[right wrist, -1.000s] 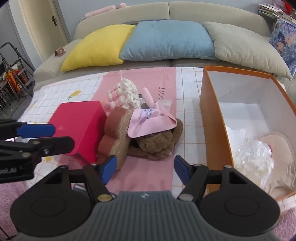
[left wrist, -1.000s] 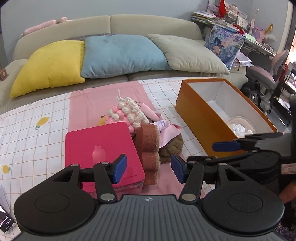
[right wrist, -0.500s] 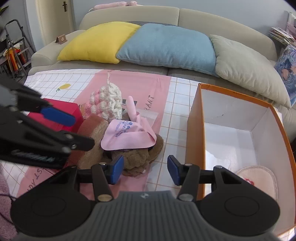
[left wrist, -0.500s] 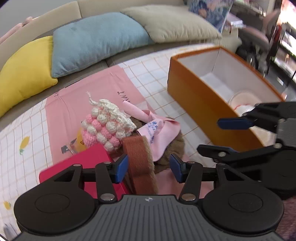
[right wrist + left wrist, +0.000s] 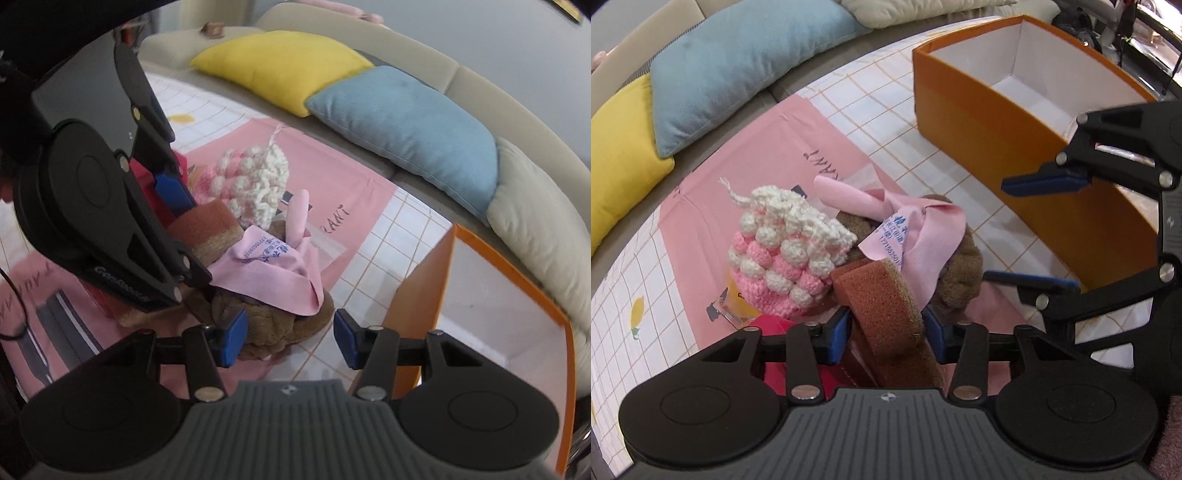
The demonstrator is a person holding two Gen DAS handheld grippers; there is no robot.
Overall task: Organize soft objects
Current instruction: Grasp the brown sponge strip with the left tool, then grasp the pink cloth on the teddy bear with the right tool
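A pile of soft things lies on the pink mat: a brown sponge point(image 5: 882, 295), a pink-and-white crocheted pouch point(image 5: 786, 251), a pink cloth point(image 5: 919, 232) and a brown plush point(image 5: 960, 266) under it. My left gripper point(image 5: 886, 332) is open with its jaws on either side of the brown sponge point(image 5: 207, 225). My right gripper point(image 5: 288, 341) is open, just in front of the brown plush point(image 5: 266, 321), with the pink cloth point(image 5: 273, 273) on top. The orange box point(image 5: 1015, 110) stands to the right.
A red case point(image 5: 775, 354) lies under the left gripper beside the sponge. A sofa with yellow point(image 5: 280, 62), blue point(image 5: 406, 125) and beige point(image 5: 535, 221) cushions runs behind the checked tabletop point(image 5: 857, 96). The orange box wall point(image 5: 417, 302) rises right of the right gripper.
Both grippers have moved forward and down to the pile. The left jaws now straddle the brown sponge. The right gripper has swung left, closer to the plush.
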